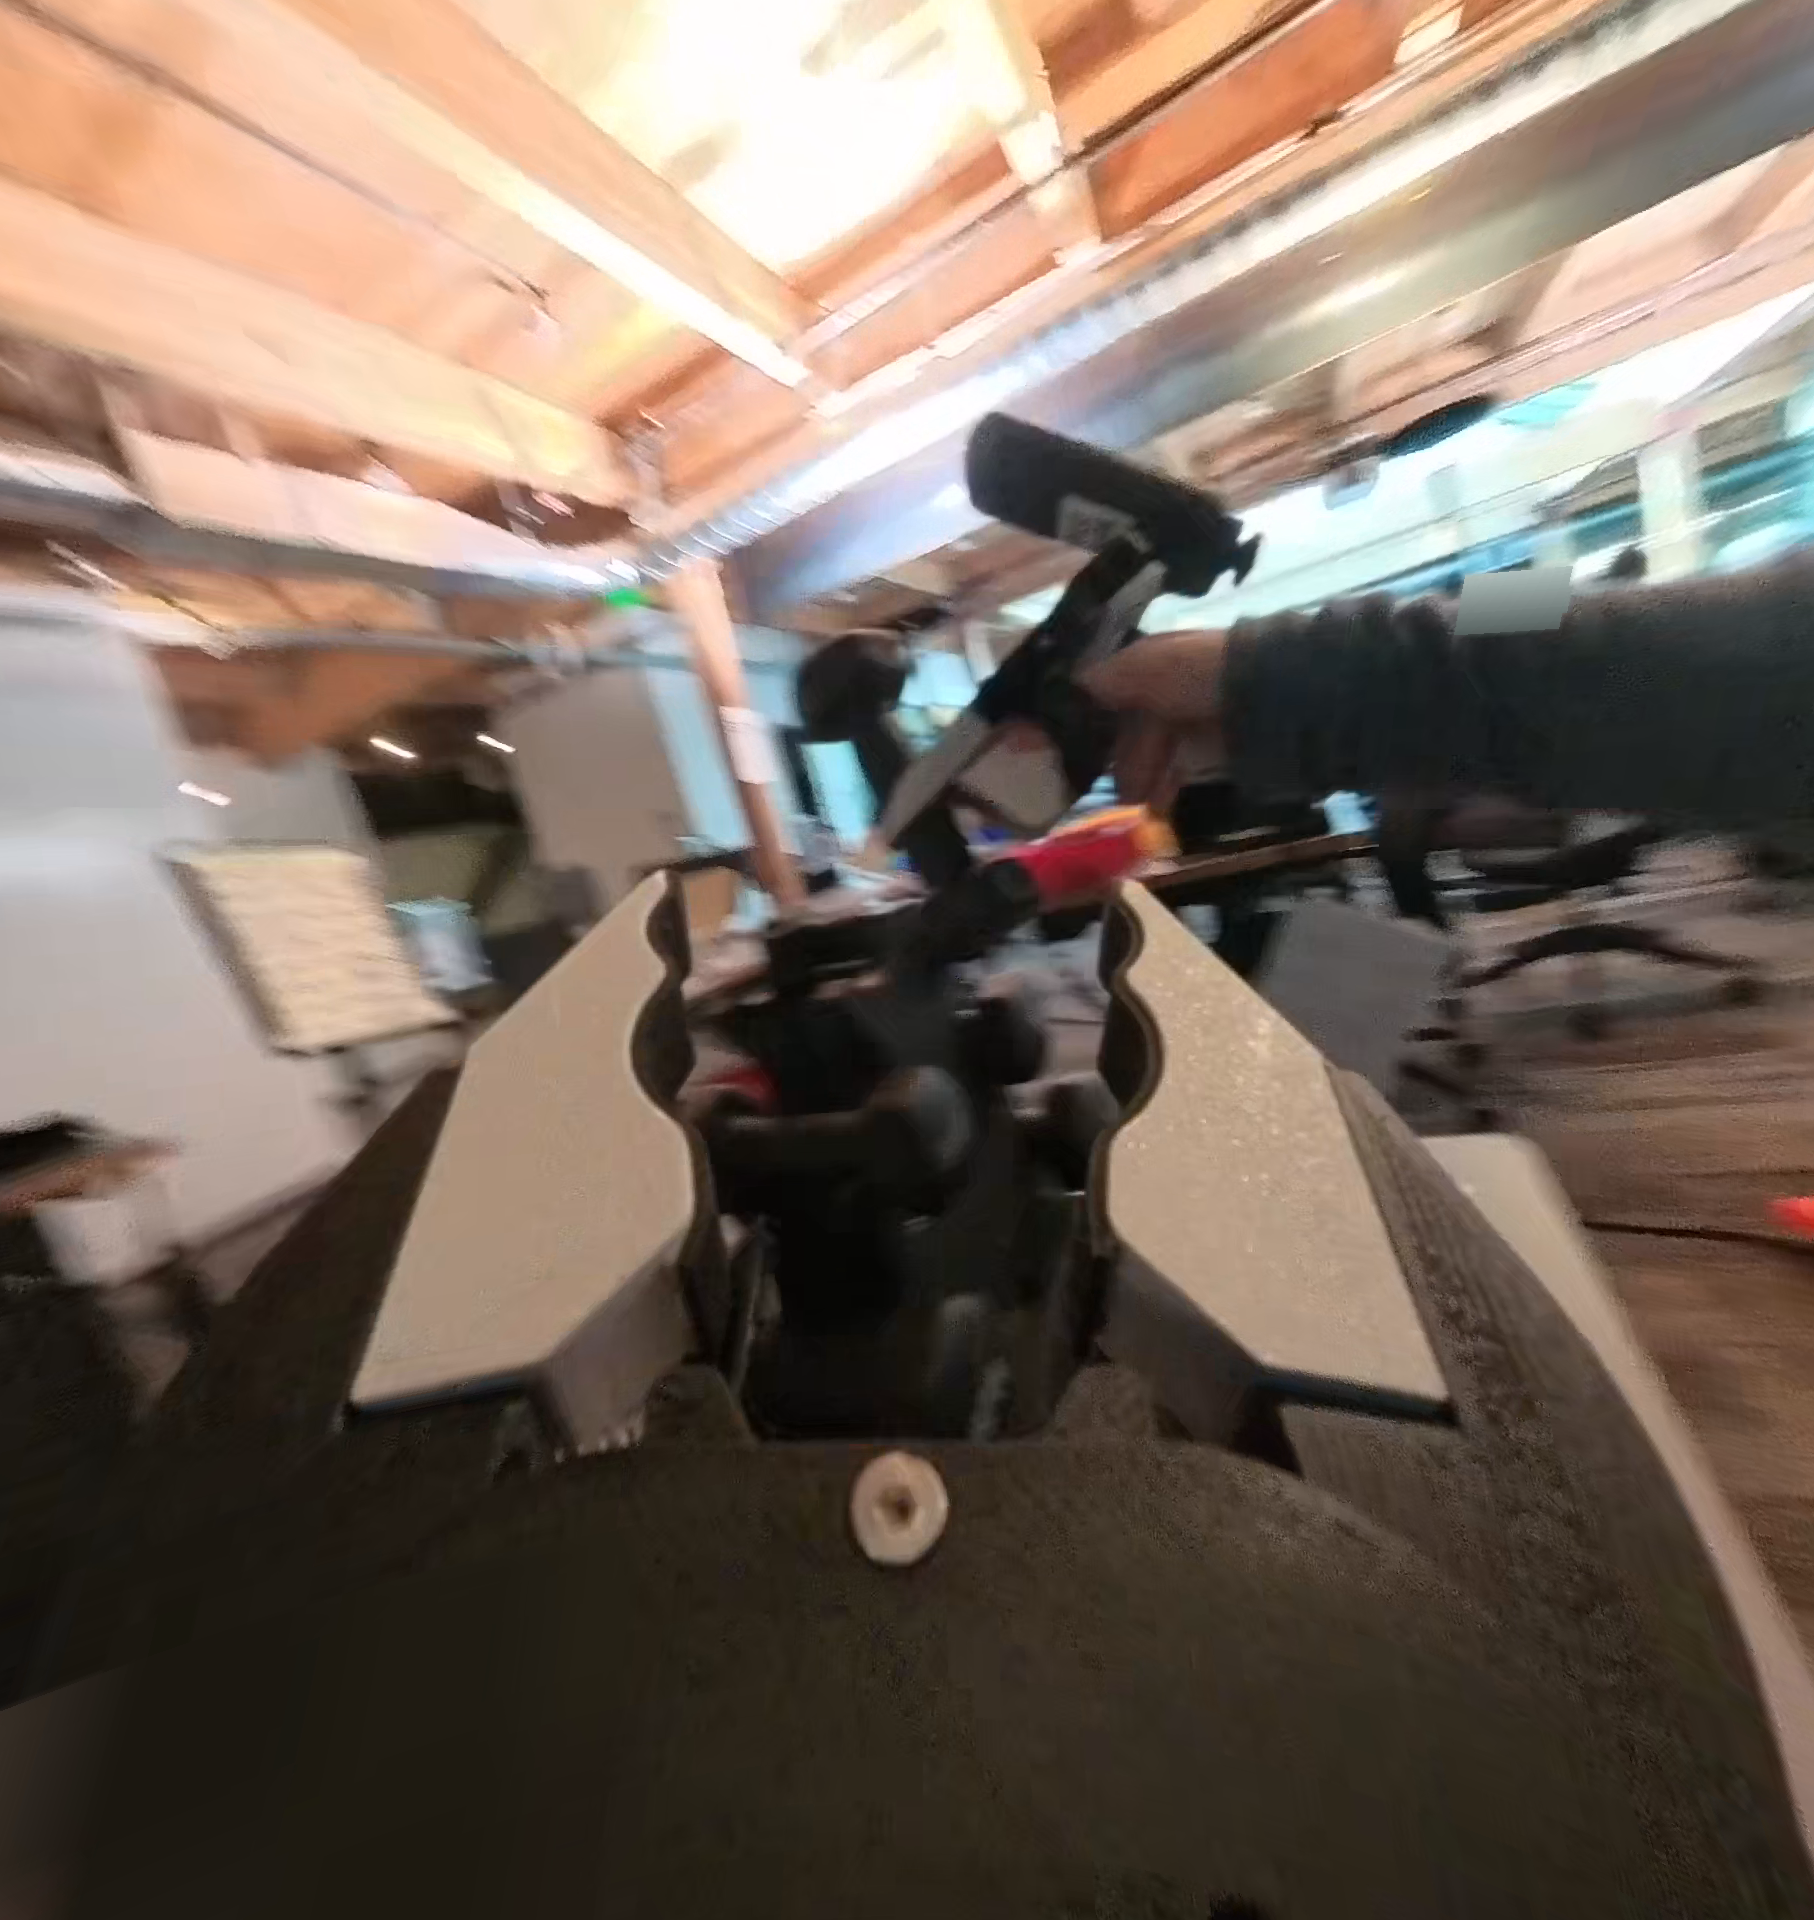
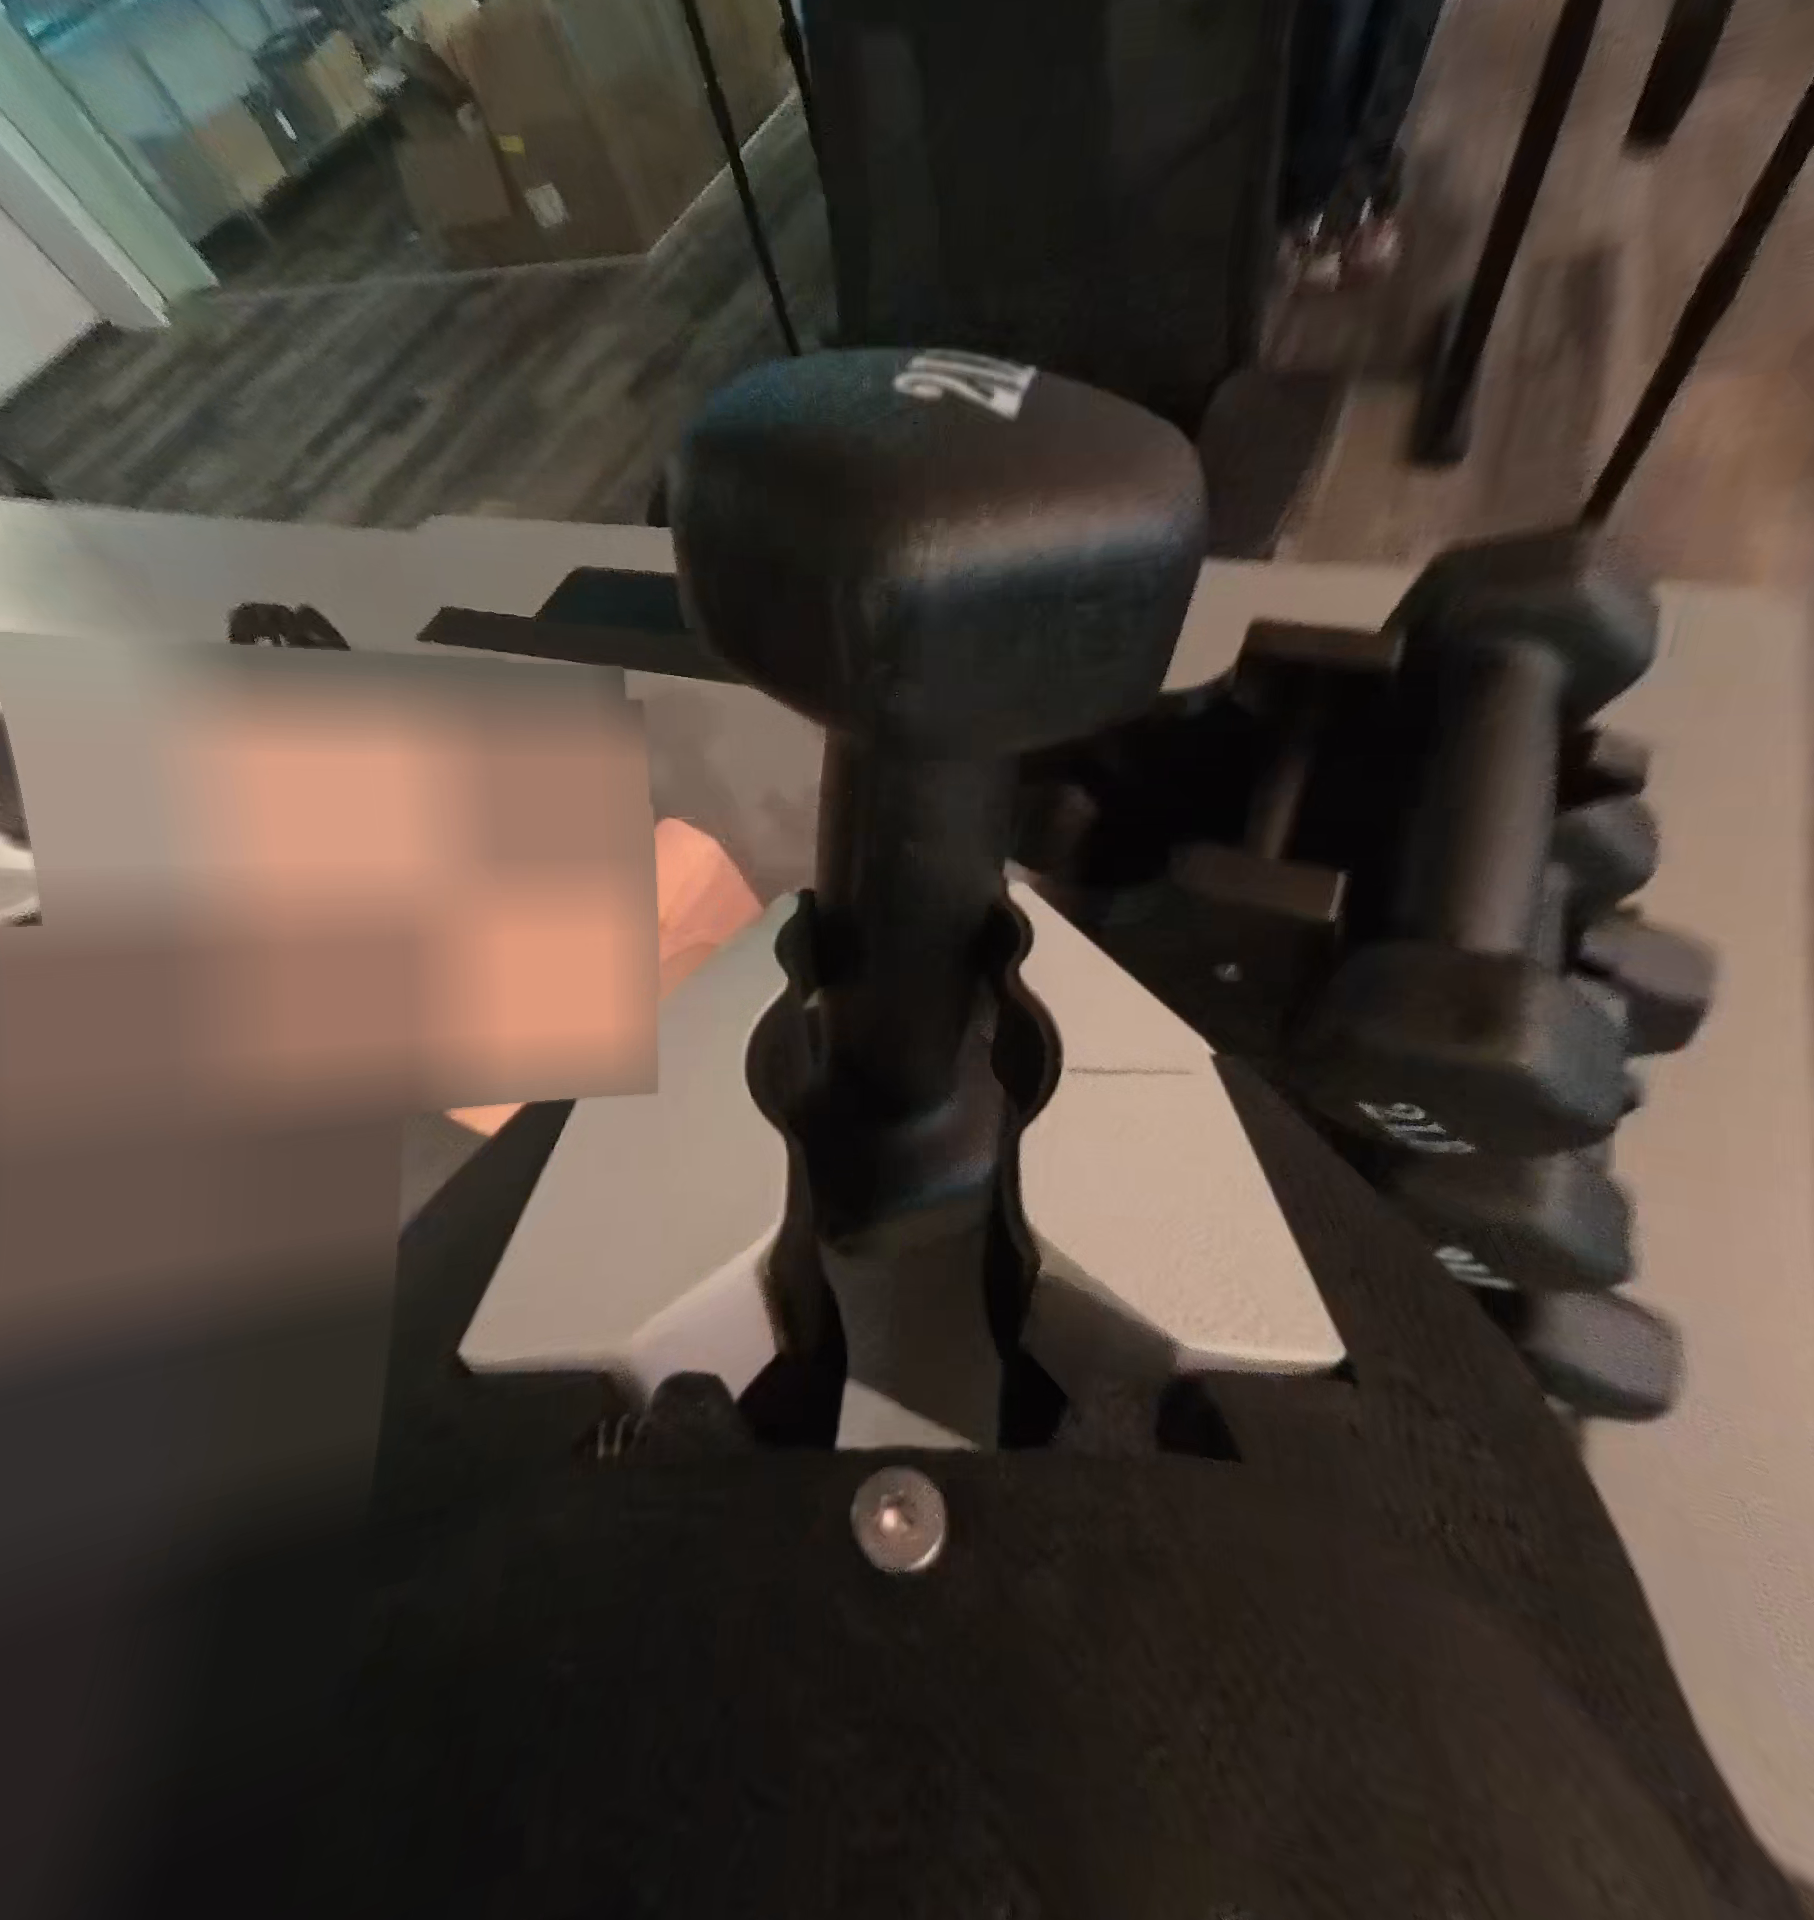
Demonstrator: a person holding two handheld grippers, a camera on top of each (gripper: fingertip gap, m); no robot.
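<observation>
Only right gripper (image 2: 903,935) clamps a black dumbbell (image 2: 934,540); left gripper (image 1: 892,914), blurred, seemingly gapes empty.

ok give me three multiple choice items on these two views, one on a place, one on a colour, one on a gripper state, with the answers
1. Where do the other dumbbells sit relative to the held dumbbell in the right wrist view?
A. to its right
B. to its left
C. beneath it

2. What colour is the held dumbbell?
A. red
B. black
C. yellow

3. How is the left gripper?
A. shut on a dumbbell
B. shut, empty
C. open

Answers: 1 A, they are stacked at the right edge; 2 B, head and handle are black; 3 C, its fingers stand wide apart, while the right gripper clamps the handle.
</observation>
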